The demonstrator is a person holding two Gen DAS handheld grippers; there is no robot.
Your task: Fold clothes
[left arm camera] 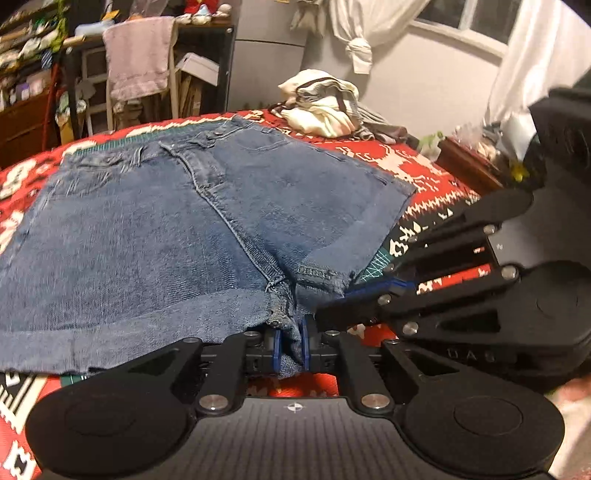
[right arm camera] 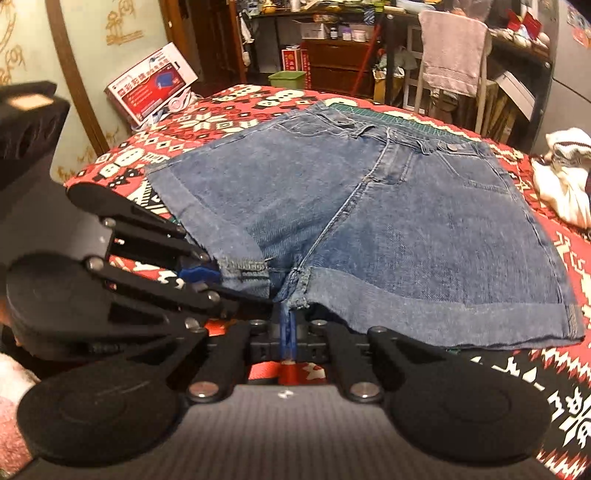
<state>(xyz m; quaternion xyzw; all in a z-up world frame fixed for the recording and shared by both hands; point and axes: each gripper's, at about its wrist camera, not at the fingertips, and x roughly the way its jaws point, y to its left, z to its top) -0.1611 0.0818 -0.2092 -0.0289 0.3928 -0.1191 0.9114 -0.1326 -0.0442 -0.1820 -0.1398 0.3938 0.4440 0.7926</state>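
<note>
Both my left gripper (left arm camera: 291, 341) and right gripper (right arm camera: 287, 338) pinch the denim shorts (left arm camera: 177, 229) at the near crotch; thin bites risk slipping mid-fold.

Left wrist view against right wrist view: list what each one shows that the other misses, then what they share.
Only the left wrist view shows the window and the knotted white curtain. Only the right wrist view shows the red and white printed box and the green bin. Both show the denim shorts flat on the red patterned blanket, the pink towel on a chair, the pile of pale clothes, and the left gripper and right gripper, each shut on denim at the crotch.
</note>
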